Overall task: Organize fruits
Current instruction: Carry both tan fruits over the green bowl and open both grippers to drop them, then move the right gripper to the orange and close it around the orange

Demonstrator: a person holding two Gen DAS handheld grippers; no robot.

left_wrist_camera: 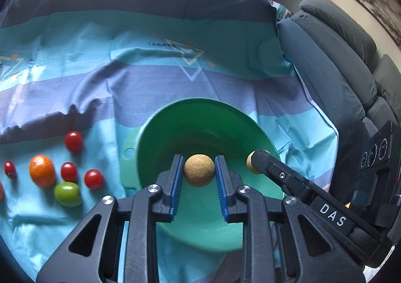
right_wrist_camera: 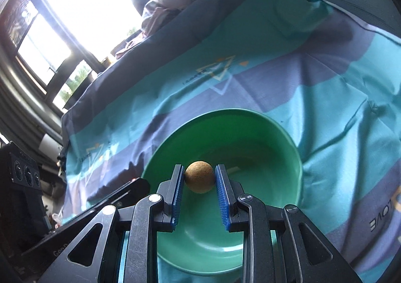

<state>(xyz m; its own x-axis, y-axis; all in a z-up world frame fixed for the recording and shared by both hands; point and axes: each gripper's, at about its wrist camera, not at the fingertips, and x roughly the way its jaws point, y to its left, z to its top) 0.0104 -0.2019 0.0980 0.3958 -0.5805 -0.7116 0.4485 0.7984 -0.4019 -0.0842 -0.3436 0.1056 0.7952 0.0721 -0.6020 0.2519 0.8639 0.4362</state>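
The left gripper (left_wrist_camera: 199, 170) is clamped on a round tan fruit (left_wrist_camera: 199, 170), its blue pads pressed to both sides, and holds it above the green bowl (left_wrist_camera: 175, 127). The right gripper (right_wrist_camera: 199, 174) grips a second tan fruit (right_wrist_camera: 199, 176) the same way, over the inside of the same bowl (right_wrist_camera: 263, 127); in the left wrist view this gripper comes in from the right with its fruit showing at the tip, over the bowl's right rim. The bowl sits on a striped blue, teal and purple cloth (left_wrist_camera: 125, 62) that covers the surface beneath. To the left of the bowl, loose on the cloth, lie several red cherry tomatoes (left_wrist_camera: 74, 142), an orange fruit (left_wrist_camera: 42, 171) and a green tomato (left_wrist_camera: 67, 193), close together. A grey sofa (left_wrist_camera: 338, 62) stands at the far right.
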